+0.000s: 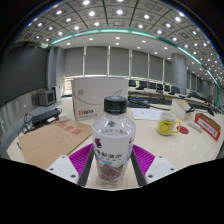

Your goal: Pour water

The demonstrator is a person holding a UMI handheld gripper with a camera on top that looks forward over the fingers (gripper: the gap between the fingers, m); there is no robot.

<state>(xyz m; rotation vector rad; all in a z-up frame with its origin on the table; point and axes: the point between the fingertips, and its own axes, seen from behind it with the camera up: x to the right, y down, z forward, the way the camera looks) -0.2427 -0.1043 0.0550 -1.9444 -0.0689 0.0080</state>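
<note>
Water bottle (112, 140) upright, capped, clamped between hand-held gripper (112, 160) fingers.

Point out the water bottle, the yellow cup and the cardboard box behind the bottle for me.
water bottle (113, 140), gripper view, on its label, between the tool's fingers
yellow cup (168, 125), gripper view, on its side wall
cardboard box (90, 100), gripper view, on its front face

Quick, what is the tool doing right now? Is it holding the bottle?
Tool: closed on the bottle, with a pink pad pressing on each side, black cap still on.
</note>
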